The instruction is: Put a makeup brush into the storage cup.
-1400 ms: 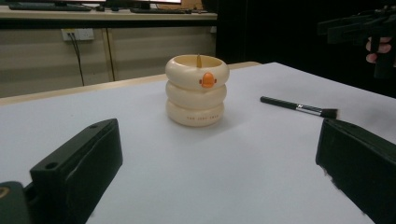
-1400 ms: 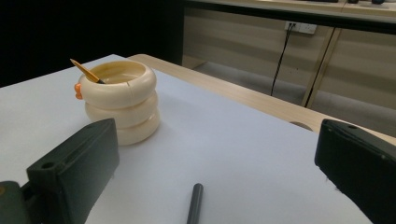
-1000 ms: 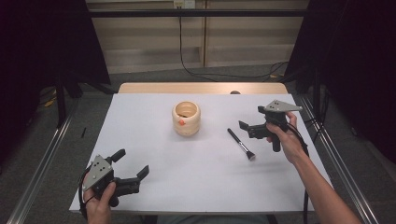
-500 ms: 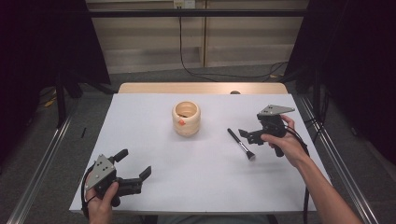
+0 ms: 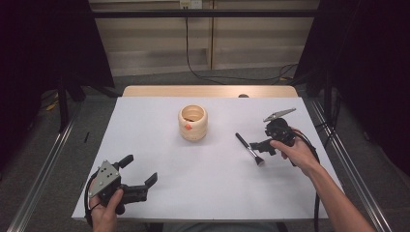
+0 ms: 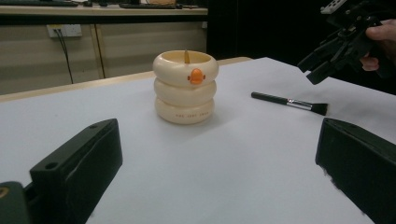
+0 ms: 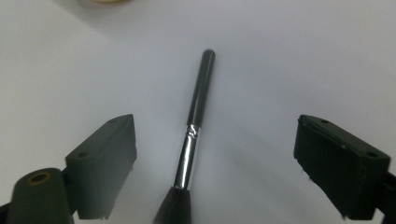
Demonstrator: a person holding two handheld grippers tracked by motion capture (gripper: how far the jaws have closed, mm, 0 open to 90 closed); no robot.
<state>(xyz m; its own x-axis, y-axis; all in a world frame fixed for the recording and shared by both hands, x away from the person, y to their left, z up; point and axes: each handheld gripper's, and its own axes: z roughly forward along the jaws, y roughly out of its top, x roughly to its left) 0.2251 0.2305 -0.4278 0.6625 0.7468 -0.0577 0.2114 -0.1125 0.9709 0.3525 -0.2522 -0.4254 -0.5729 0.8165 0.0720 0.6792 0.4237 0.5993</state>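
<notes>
A cream pot [image 5: 193, 123] shaped like three stacked rings stands upright near the middle of the white bench [image 5: 159, 188]. It has a small orange mark on its top ring. In the left hand-held gripper view, a thin stick pokes up just inside its rim, and what else is inside cannot be seen. To the right of the pot, apart from it, a small black brush [image 5: 249, 149] lies flat on the bench. Nothing lies between the pot and the brush. The brush is long and thin. Its black handle end points toward the far side of the bench and a bit toward the pot, and its dark bristle end points back toward the person. A shiny silver band sits between handle and bristles. The right hand-held gripper [image 5: 259, 146] hangs right over the bristle end of the brush. Its jaws have just been closing a little, but they stand wide, one on each side of the brush, and do not touch it. The left hand-held gripper [image 5: 140, 171] is near the front left corner of the bench, well apart from the pot and the brush. Its jaws are wide too and hold nothing.
</notes>
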